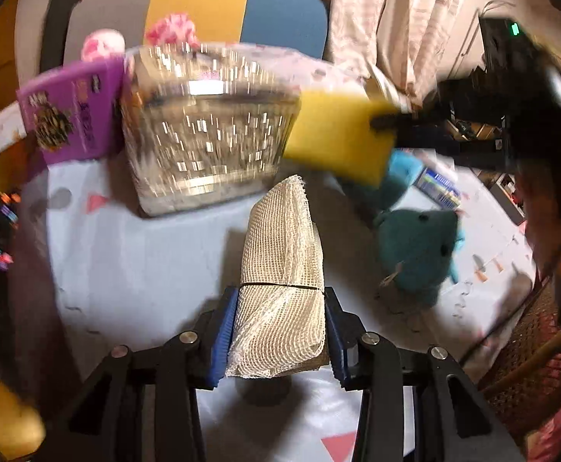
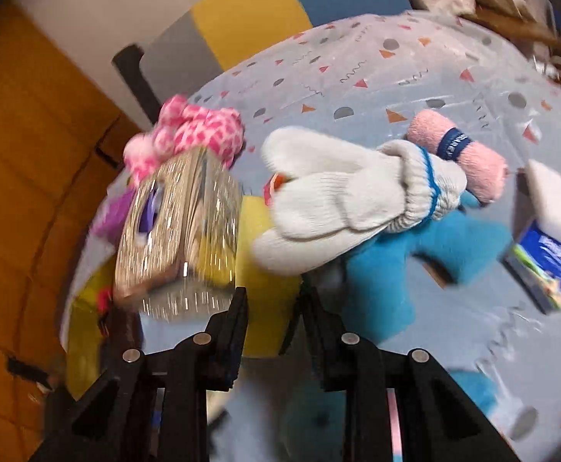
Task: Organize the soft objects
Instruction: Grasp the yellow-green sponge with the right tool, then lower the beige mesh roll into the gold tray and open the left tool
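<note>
My left gripper point(image 1: 280, 296) is shut on a cream net-wrapped bundle point(image 1: 280, 238), which sticks out forward between its blue pads, over the pale patterned tablecloth point(image 1: 134, 261). A wire mesh basket point(image 1: 211, 127) stands just beyond it. My right gripper point(image 1: 380, 131) comes in from the right, shut on a yellow sponge point(image 1: 338, 134) held beside the basket's right rim. In the right wrist view the sponge point(image 2: 259, 323) sits between the black fingers of the right gripper point(image 2: 274, 296), with the basket point(image 2: 180, 231) to its left.
A teal plush toy point(image 1: 419, 246) lies right of the bundle. White knit gloves point(image 2: 338, 200), a pink rolled towel point(image 2: 461, 154), a blue plush point(image 2: 415, 261) and a blue packet point(image 2: 546, 269) lie on the cloth. A purple box point(image 1: 72, 115) and pink plush point(image 2: 191, 131) flank the basket.
</note>
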`<action>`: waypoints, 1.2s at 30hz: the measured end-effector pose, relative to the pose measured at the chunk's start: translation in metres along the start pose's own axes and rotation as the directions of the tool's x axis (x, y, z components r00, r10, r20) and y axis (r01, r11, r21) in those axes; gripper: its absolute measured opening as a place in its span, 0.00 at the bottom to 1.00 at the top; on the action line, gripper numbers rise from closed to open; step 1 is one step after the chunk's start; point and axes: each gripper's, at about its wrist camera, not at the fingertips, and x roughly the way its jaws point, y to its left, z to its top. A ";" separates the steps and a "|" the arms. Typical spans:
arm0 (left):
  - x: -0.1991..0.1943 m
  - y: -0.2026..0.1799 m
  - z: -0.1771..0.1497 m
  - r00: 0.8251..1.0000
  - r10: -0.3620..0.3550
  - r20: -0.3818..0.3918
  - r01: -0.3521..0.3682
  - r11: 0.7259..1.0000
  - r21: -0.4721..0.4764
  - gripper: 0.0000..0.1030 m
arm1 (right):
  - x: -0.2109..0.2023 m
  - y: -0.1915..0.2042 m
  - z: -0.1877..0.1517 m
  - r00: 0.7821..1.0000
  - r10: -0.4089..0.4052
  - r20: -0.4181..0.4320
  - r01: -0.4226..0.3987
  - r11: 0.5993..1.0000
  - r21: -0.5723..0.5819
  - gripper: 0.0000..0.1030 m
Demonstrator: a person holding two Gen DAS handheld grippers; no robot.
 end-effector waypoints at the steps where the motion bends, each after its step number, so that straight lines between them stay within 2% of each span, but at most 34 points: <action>1: -0.006 0.000 0.000 1.000 0.000 0.012 0.000 1.000 0.004 0.41 | -0.005 0.004 -0.009 1.000 -0.013 -0.004 0.013 0.999 -0.033 0.27; 5: -0.044 0.001 0.007 0.997 -0.022 0.077 0.023 1.000 -0.002 0.41 | -0.028 0.010 -0.041 1.000 -0.023 0.002 0.023 0.995 -0.100 0.27; 8: -0.070 0.011 0.012 0.993 -0.032 0.116 0.037 0.998 -0.043 0.41 | -0.049 0.013 -0.052 0.998 -0.010 0.055 0.016 0.994 -0.108 0.27; 13: -0.104 0.035 0.014 0.983 -0.006 0.182 0.028 0.992 -0.123 0.41 | -0.069 0.023 -0.057 0.993 0.010 0.115 0.002 0.995 -0.101 0.27; 16: -0.123 0.065 0.014 0.979 0.048 0.198 -0.006 0.979 -0.206 0.41 | -0.070 0.029 -0.059 0.992 0.026 0.127 -0.014 0.995 -0.094 0.27; 22: -0.148 0.137 0.005 0.966 0.175 0.188 -0.092 0.919 -0.383 0.41 | -0.074 0.035 -0.065 0.988 0.052 0.144 -0.042 0.996 -0.075 0.27; 26: -0.151 0.186 0.003 0.960 0.232 0.155 -0.125 0.854 -0.505 0.41 | -0.081 0.038 -0.066 0.985 0.060 0.164 -0.049 0.996 -0.073 0.27; 32: -0.133 0.234 0.007 0.951 0.299 0.076 -0.192 0.767 -0.612 0.42 | -0.089 0.047 -0.065 0.982 0.080 0.168 -0.065 0.993 -0.095 0.27; 36: -0.114 0.256 0.015 0.946 0.324 0.032 -0.232 0.739 -0.632 0.42 | -0.087 0.060 -0.065 0.983 0.092 0.160 -0.073 0.990 -0.123 0.27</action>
